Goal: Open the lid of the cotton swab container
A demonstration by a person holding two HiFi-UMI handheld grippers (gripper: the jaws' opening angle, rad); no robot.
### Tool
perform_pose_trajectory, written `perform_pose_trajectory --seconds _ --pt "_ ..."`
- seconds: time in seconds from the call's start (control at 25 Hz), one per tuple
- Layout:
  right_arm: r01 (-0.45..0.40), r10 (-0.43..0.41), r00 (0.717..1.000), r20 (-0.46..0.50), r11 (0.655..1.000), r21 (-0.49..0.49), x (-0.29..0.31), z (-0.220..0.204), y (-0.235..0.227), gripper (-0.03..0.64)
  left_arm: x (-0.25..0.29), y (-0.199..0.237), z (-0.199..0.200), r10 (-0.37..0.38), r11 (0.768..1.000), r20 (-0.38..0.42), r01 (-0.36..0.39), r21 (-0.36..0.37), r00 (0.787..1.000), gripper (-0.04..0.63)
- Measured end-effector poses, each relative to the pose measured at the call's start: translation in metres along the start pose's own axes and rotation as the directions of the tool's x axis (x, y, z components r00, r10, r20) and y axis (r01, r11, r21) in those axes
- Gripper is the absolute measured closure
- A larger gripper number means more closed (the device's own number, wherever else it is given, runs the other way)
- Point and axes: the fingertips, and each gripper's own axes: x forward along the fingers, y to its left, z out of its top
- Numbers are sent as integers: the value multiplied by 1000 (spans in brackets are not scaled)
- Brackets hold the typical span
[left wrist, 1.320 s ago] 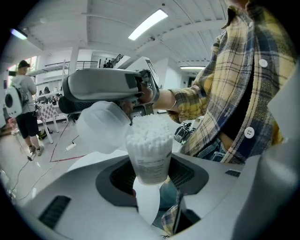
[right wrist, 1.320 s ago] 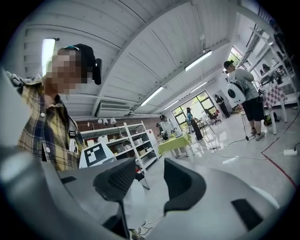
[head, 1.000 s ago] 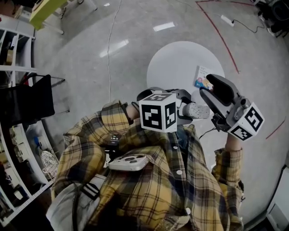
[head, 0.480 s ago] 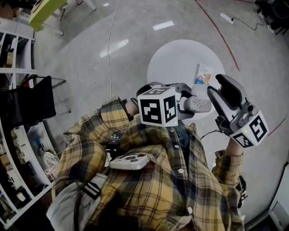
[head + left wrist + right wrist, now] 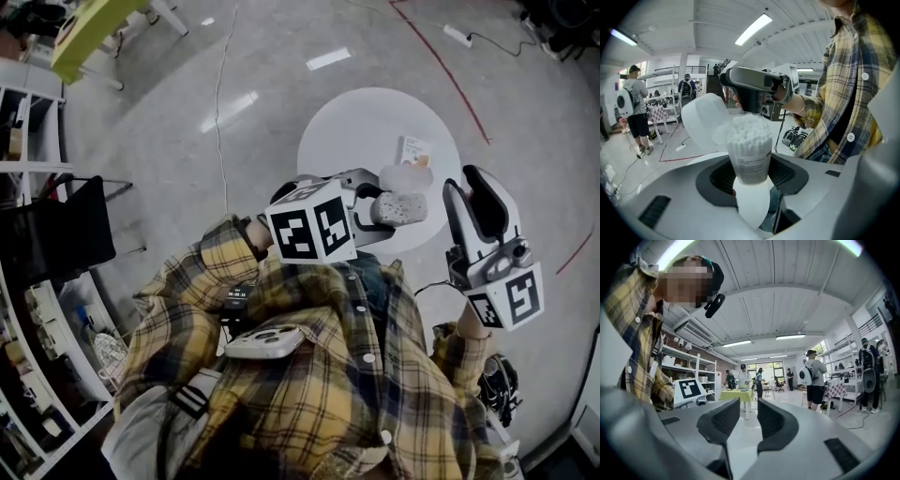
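White swabs point(image 5: 749, 129) fill the container point(image 5: 751, 164) clamped in the left gripper point(image 5: 752, 190), lid point(image 5: 704, 123) flipped open; the right gripper point(image 5: 742, 420), empty, jaws apart, has just been closing.

Nothing can be read. The label point(image 5: 751, 165) on the swab container point(image 5: 749, 145) carries lines of print too small to make out. In the head view, a card point(image 5: 413, 151) on the table point(image 5: 356, 131) at 2 o'clock shows blurred print, and a small screen point(image 5: 235, 293) on the shirt point(image 5: 309, 394) at 8 o'clock shows unreadable digits.
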Motion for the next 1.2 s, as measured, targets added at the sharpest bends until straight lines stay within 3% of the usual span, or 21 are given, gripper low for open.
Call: perform_pose_trajectory --seconds 0.08,0.52,1.2 --pt "47 -47 999 14 999 10 -4 -4 -4 526 -3 5 0 19 1000 8 -19 -11 1000 383" --pt "166 -164 986 -35 984 70 -19 -37 -17 588 -11 19 6 101 994 36 -99 -49 994 383" --pt "141 -131 988 -85 982 123 -10 -60 -12 601 -11 22 6 107 993 55 -104 -58 993 383"
